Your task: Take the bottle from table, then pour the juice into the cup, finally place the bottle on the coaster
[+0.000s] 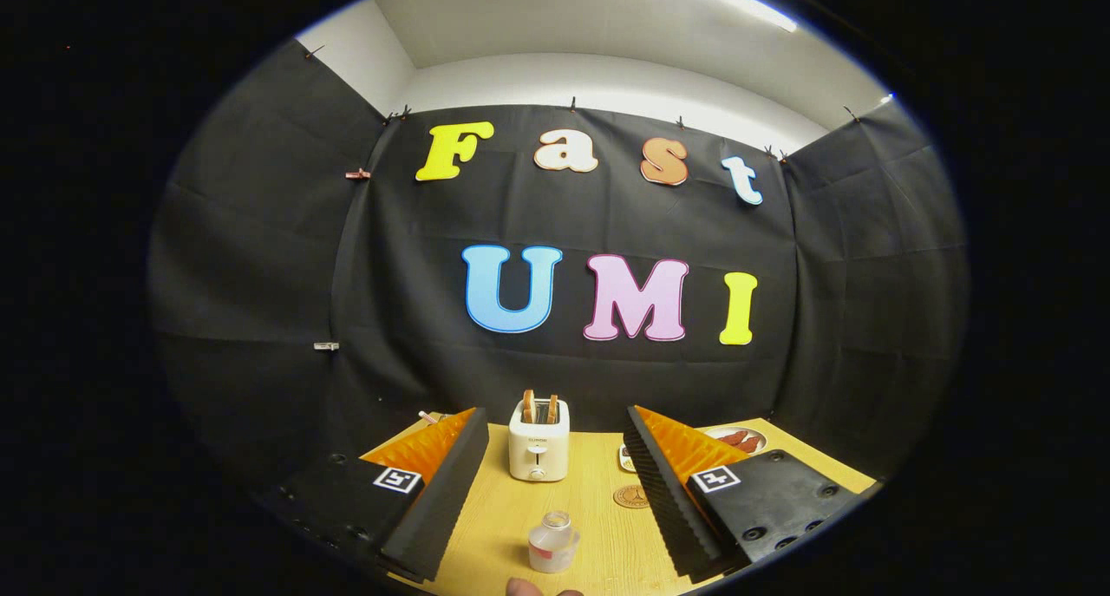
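Bottle (552, 541) stands upright on the table (503, 509) at six o'clock between the fingers of the wide-open, empty gripper (555, 483), coaster (631, 496) toward one o'clock.

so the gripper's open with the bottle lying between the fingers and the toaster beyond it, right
Not quite: in the gripper view the bottle stands upright on the table, not lying. The gripper is open with it between the fingers, and the toaster is beyond it.

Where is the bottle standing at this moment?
In the gripper view the bottle stands on the table between the open fingers, nearer than the toaster.
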`<state>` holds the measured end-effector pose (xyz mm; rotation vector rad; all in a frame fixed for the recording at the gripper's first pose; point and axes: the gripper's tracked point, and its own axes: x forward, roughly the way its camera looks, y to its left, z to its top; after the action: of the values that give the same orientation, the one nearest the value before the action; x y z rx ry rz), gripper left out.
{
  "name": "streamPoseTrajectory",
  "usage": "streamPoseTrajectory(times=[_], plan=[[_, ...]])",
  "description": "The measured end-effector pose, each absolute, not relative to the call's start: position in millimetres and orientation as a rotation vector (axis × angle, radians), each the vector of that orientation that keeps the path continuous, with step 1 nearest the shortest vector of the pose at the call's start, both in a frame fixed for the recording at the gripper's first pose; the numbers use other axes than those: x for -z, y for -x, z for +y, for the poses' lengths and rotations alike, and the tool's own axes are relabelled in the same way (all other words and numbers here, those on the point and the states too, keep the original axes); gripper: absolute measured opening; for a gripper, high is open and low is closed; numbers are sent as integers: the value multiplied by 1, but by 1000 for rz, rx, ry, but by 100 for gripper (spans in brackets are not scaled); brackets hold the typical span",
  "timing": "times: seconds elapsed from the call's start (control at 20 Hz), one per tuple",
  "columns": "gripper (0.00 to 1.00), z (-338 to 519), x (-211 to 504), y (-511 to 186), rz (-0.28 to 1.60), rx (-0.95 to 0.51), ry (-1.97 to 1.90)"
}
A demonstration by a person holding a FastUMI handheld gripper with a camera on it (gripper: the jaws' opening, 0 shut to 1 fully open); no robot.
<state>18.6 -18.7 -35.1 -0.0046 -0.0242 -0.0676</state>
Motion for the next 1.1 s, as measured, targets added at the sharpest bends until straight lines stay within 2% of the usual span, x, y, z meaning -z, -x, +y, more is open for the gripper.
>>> streamPoseTrajectory(times=[0.35,1.1], plan=[[97,-29,91,-15,-2,101,-12],[97,-21,278,-46,110,134,18]])
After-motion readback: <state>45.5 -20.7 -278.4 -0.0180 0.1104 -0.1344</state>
